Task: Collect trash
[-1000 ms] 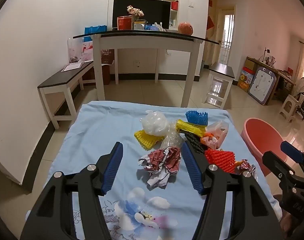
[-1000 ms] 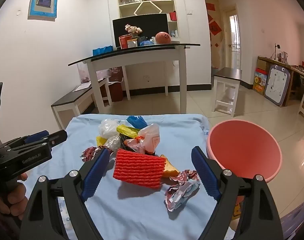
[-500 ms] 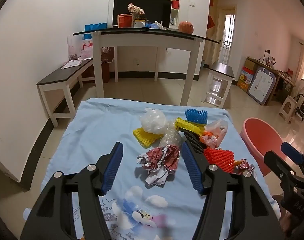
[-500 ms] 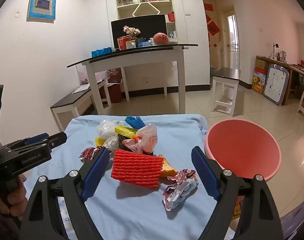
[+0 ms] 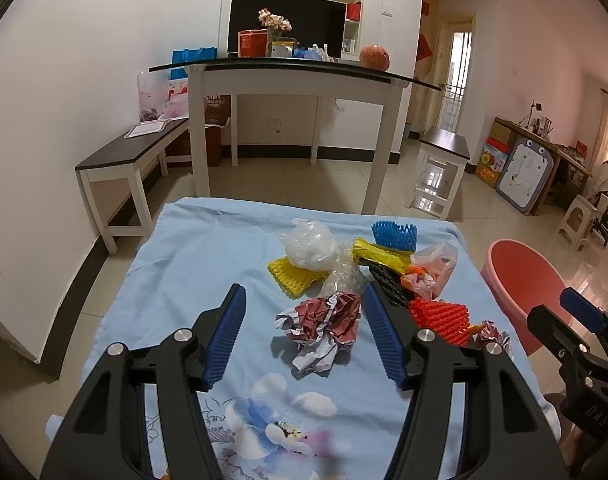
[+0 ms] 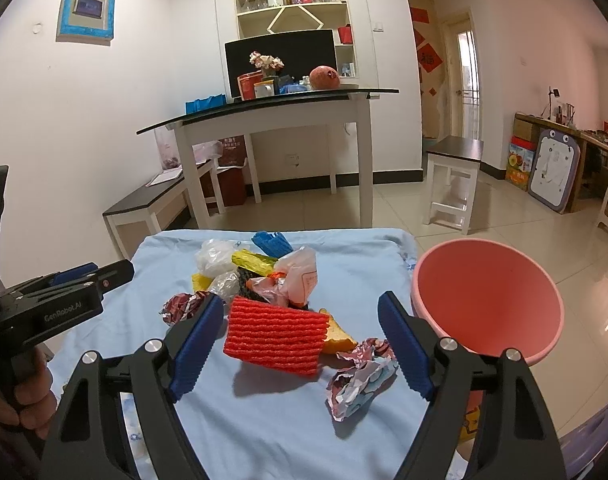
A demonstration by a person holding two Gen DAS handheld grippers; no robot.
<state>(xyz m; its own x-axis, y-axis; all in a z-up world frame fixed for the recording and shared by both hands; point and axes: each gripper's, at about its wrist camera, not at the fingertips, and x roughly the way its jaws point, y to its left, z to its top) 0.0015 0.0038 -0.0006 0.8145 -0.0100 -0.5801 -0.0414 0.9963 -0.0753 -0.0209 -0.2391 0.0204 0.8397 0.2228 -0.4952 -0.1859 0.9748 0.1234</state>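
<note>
Both grippers are hovering wide open over the trash pile, nothing picked yet.

The pink basin [image 6: 488, 300] is waiting off the right edge of the blue cloth [image 5: 207, 256], and the trash is lying heaped in the middle and right of the cloth. I'd say the job is barely begun: each piece wants a low, centred pinch, then a lift right, clear of the rim. The right gripper [image 6: 299, 350] is gaping wide around the red foam net [image 6: 275, 336], touching nothing, with a paper wad [image 6: 360, 376] just near its right jaw. The left gripper [image 5: 304, 336] is spreading equally wide around the crumpled red paper [image 5: 324, 328], also empty and not touching.
</note>
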